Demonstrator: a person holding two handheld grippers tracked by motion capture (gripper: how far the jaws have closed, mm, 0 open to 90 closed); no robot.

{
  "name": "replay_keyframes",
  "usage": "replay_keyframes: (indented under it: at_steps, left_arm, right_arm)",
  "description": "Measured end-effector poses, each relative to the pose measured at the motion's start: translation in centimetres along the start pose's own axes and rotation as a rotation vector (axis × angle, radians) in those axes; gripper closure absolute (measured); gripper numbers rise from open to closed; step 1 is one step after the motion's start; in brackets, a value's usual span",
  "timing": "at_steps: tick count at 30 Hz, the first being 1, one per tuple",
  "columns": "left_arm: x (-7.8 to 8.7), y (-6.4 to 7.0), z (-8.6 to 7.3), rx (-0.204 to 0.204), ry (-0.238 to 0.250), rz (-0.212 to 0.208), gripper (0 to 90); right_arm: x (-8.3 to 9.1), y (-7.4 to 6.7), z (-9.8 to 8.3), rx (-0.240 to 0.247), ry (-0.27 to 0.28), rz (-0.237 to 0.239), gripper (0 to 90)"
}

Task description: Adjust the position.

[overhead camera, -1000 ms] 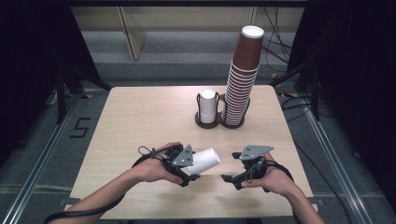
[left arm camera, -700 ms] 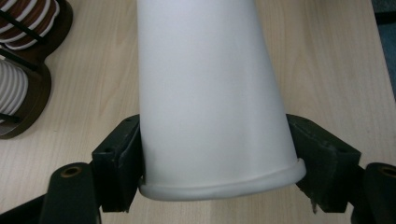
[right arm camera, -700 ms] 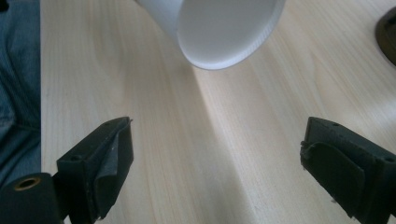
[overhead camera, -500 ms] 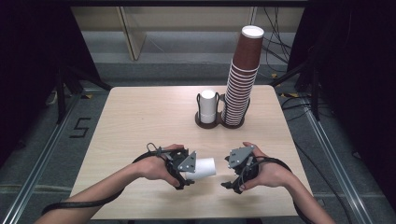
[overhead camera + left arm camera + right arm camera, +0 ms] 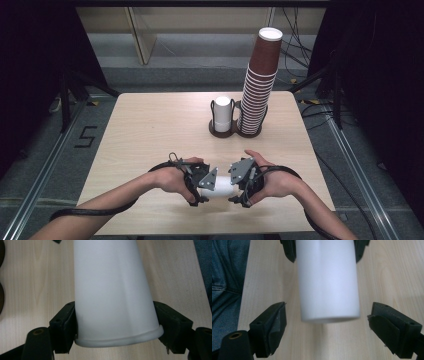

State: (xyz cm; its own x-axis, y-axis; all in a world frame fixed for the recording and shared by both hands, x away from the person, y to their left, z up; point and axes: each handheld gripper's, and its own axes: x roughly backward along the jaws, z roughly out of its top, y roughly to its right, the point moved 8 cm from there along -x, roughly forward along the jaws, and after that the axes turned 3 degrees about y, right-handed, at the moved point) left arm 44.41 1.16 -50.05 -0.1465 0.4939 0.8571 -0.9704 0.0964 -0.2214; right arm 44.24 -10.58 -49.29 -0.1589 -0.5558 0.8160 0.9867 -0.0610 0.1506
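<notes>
Handover of a white cup [image 5: 220,186], lying sideways just above the near edge of the wooden table [image 5: 150,130], between two hands. Left gripper [image 5: 202,186] clamped on the cup near its rolled rim, both pads pressed against the wall in the left gripper view [image 5: 113,290]. Right gripper [image 5: 240,187] straddling the closed bottom end [image 5: 328,290], jaws part open and just now closing, with clear gaps on both sides between pads and cup: nothing gripped there yet. Farther off, right of centre, a dark two-ring holder [image 5: 235,131] carrying a short white stack [image 5: 222,112] and a tall brown stack [image 5: 260,80].

Likely step: taking the far end with the right gripper, perhaps to pull nested cups apart or to pass the cup over; hard to say which from these views.

For a clean grip:
- Centre the cup between the right pads before closing; slightly nearer the left pad in the right gripper view at present.
- Slide a little farther along the wall, so the pads land on the body rather than on the very edge of the base.
- Close gently; thin paper wall, easily dented.
- Hold the left grip steady until the right pads press on both sides.
- Keep the cup off the tabletop to avoid dragging.
</notes>
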Motion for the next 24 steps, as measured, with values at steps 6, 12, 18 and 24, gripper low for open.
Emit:
replay_keyframes:
  at_steps: [6, 12, 18, 24]
  left_arm:
    - [-0.2, 0.1, 0.5, -0.021, 0.002, -0.021, 25.1]
    - [-0.1, -0.1, 0.9, -0.06, 0.01, -0.009, 25.2]
    - [-0.1, 0.0, 1.0, -0.048, 0.011, -0.007, 25.3]
    - [0.0, 0.0, 0.9, -0.081, 0.013, -0.022, 25.4]
  right_arm:
    - [-0.9, -0.5, 0.5, 0.02, -0.034, 0.014, 15.5]
    - [-1.4, -0.7, 0.1, -0.019, -0.071, 0.032, 17.0]
    - [-1.1, -1.2, -0.1, -0.098, -0.119, 0.03, 21.7]
    - [-1.1, -1.5, -0.3, -0.129, -0.124, 0.037, 25.1]
